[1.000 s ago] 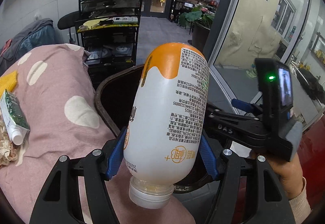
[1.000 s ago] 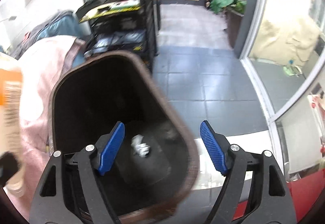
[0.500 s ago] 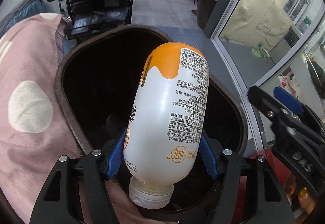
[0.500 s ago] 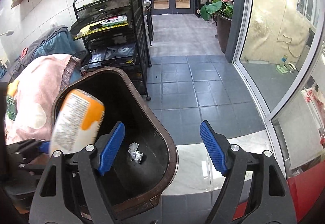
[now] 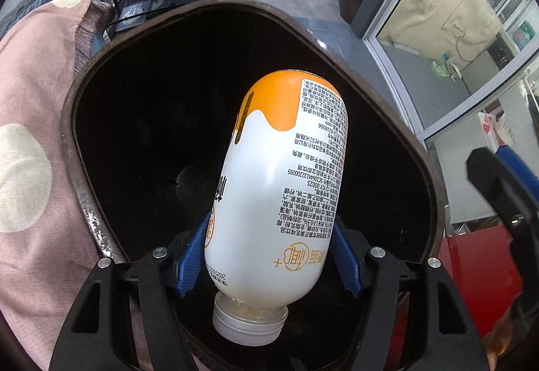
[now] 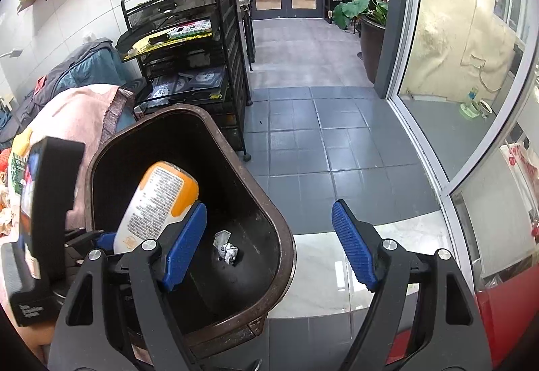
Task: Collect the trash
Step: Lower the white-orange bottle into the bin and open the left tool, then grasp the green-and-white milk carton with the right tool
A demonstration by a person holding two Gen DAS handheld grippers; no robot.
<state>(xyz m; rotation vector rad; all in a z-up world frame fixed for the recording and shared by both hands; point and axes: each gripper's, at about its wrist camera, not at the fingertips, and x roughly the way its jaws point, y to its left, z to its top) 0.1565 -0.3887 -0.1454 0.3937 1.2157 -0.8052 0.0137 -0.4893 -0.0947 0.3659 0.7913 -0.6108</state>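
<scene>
Only right view, crumpled paper [image 6: 226, 247] in bin [image 6: 269, 202]

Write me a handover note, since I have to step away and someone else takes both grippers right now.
Left gripper: shut on the orange-and-white bottle, cap toward the camera, held over the open mouth of the brown bin.
Right gripper: open, empty, beside the bin's rim.
Done: a crumpled paper scrap lies on the bin floor.
Left: release the bottle into the bin. A green carton and other litter show on the pink cloth, probably next.
</scene>
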